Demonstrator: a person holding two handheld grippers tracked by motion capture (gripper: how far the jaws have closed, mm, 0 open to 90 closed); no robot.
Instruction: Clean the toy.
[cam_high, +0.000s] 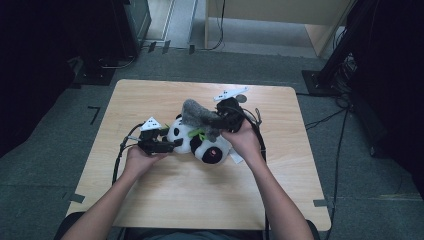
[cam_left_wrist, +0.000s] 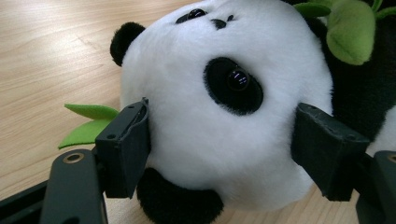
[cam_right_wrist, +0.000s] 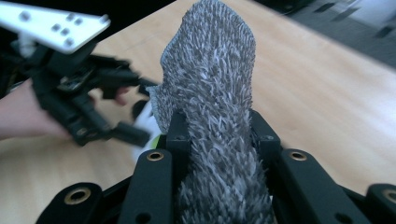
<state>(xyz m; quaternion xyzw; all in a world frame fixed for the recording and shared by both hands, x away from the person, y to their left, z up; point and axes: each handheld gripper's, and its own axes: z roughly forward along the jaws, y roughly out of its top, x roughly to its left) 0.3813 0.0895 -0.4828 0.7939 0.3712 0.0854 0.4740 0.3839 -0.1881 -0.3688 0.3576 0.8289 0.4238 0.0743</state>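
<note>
A black-and-white panda plush (cam_high: 200, 144) lies on its side in the middle of the wooden table (cam_high: 200, 200), a green felt leaf (cam_left_wrist: 350, 32) at its chest. My left gripper (cam_high: 172, 144) comes in from the left, and its pads press on both sides of the panda's head (cam_left_wrist: 224, 93). A grey shaggy cloth (cam_high: 197, 114) hangs over the plush and rises between the jaws of my right gripper (cam_right_wrist: 219, 135), which is shut on the cloth (cam_right_wrist: 215, 84) just above the panda's right side. The left gripper (cam_right_wrist: 140, 109) and its hand show beyond the cloth.
A white tag (cam_high: 236, 159) sticks out under the panda's lower end. Another green leaf (cam_left_wrist: 86, 123) lies flat on the table by the head. Cables trail from both grippers. Dark stands (cam_high: 345, 45) and cables sit on the grey floor around the table.
</note>
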